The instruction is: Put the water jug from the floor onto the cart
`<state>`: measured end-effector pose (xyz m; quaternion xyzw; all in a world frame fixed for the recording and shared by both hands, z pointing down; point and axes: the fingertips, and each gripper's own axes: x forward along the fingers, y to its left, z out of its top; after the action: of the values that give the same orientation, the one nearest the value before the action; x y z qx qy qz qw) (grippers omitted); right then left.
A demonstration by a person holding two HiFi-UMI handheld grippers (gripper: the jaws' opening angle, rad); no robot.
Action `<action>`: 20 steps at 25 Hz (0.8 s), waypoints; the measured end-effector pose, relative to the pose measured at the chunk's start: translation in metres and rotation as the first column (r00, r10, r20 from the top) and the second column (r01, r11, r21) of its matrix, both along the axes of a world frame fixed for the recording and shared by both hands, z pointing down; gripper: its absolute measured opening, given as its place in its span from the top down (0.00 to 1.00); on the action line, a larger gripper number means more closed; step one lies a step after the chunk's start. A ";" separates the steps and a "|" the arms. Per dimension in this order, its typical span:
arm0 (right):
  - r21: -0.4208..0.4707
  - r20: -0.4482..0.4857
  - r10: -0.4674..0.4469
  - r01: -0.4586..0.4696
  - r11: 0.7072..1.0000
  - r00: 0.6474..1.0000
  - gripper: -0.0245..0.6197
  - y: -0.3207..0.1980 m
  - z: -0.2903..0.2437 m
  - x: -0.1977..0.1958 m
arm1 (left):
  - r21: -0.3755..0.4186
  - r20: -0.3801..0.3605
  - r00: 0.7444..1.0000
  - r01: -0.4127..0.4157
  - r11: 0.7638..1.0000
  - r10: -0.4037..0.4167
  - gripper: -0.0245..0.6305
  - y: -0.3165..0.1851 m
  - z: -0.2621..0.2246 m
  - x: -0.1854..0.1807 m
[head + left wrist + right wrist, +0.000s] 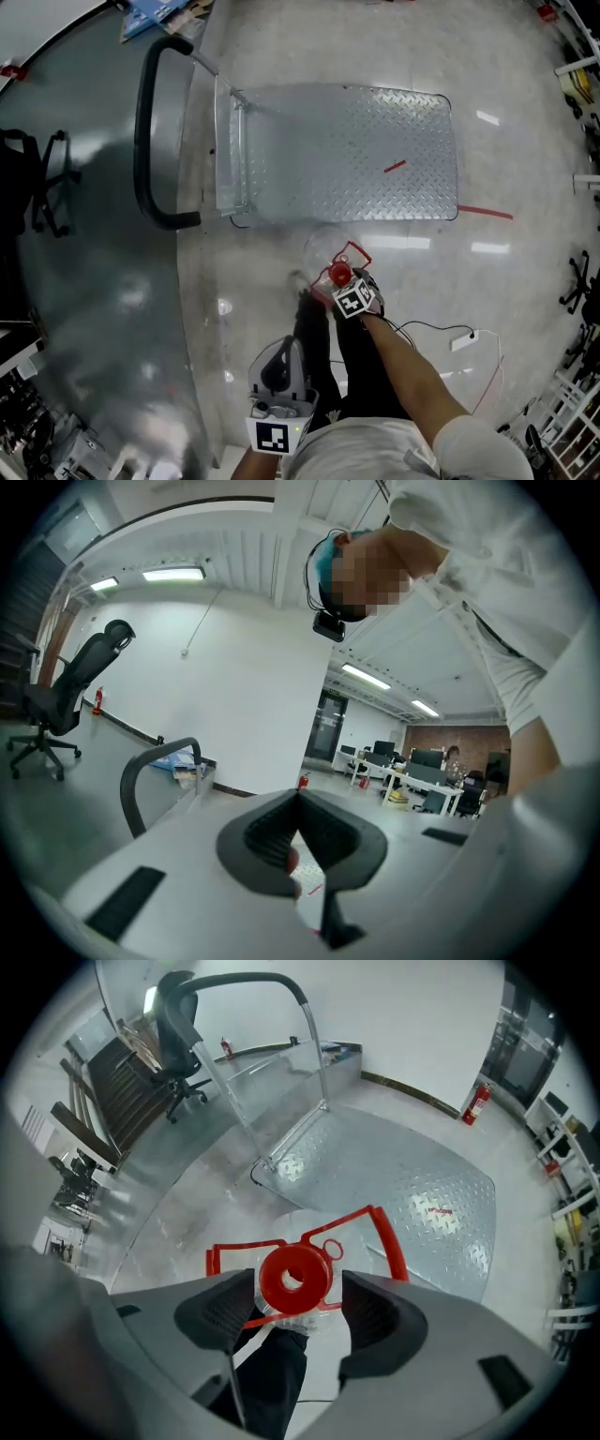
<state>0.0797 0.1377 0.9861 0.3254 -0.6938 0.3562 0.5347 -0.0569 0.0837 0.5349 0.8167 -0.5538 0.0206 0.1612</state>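
From the head view, the clear water jug point(325, 253) stands on the floor point(525, 141) just in front of the cart point(356, 150), with the right gripper point(343, 283) directly over it and the left gripper point(284, 361) near the person's body. The left gripper view shows that gripper point(298, 803) with jaws together on nothing. In the right gripper view, the right gripper point(296, 1299) has its jaws apart on either side of the jug's red cap point(293, 1277), pads not pressing on it.

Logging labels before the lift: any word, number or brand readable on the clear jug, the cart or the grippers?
No readable text in any view.
Clear water jug with a red cap: no print visible.
Grey checker-plate cart: one red mark, too small to read.
Black-and-white marker cube: a square pattern, no words.
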 end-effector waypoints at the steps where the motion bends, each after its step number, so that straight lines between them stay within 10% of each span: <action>1: -0.008 -0.006 -0.005 0.005 1.000 1.000 0.53 0.002 0.005 0.000 | -0.009 0.003 1.000 0.003 1.000 -0.003 0.96 0.002 0.005 -0.002; 20: -0.002 -0.086 -0.028 0.028 1.000 0.996 0.51 0.001 0.029 -0.009 | -0.051 -0.019 0.999 0.025 0.998 -0.026 0.96 0.010 0.030 -0.024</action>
<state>0.0712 0.1390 1.0154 0.3307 -0.6745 0.3345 0.5691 -0.0810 0.0933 0.5653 0.8054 -0.5617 0.0243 0.1875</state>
